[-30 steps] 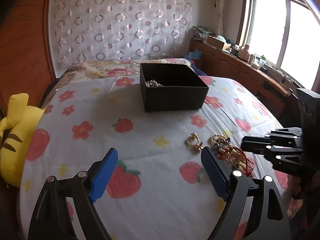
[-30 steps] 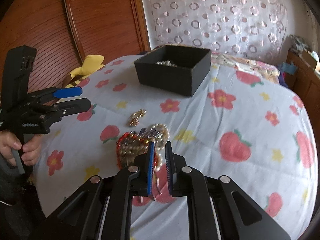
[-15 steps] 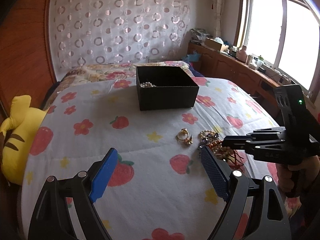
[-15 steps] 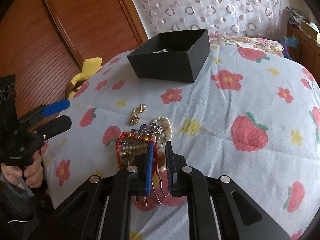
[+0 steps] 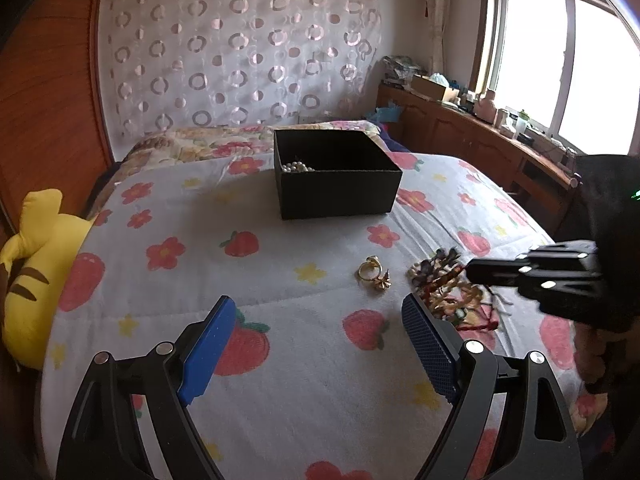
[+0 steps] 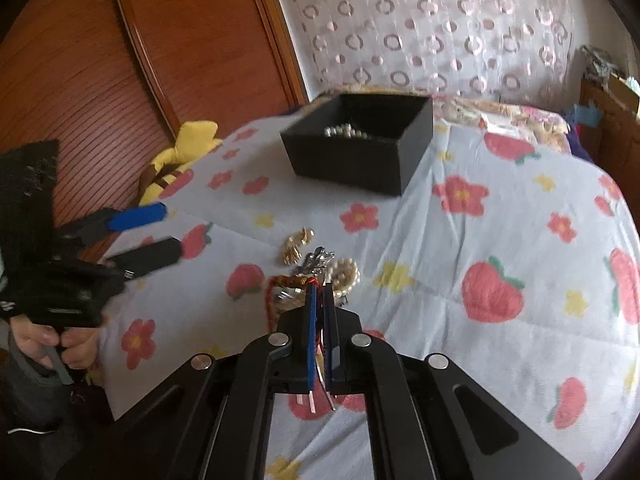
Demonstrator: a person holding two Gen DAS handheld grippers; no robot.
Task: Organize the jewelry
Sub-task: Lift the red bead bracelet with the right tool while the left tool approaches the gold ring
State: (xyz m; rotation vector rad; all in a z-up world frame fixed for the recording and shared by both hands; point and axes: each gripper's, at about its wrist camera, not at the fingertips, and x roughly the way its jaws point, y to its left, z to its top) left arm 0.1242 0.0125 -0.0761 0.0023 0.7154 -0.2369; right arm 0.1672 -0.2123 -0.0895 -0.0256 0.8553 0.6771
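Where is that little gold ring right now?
In the left wrist view the gold ring lies on the bedspread, right of centre, between the black box behind it and the jewelry pile to its right.

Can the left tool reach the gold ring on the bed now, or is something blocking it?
Probably yes. The left tool is open, and the gold ring lies apart from the jewelry pile, with only bare bedspread between.

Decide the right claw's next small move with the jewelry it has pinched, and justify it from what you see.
Probably lift straight up a little. The right claw is shut on a red cord that runs into the tangled jewelry pile; a short lift would show whether it comes free before carrying it to the black box, which already holds pearls.
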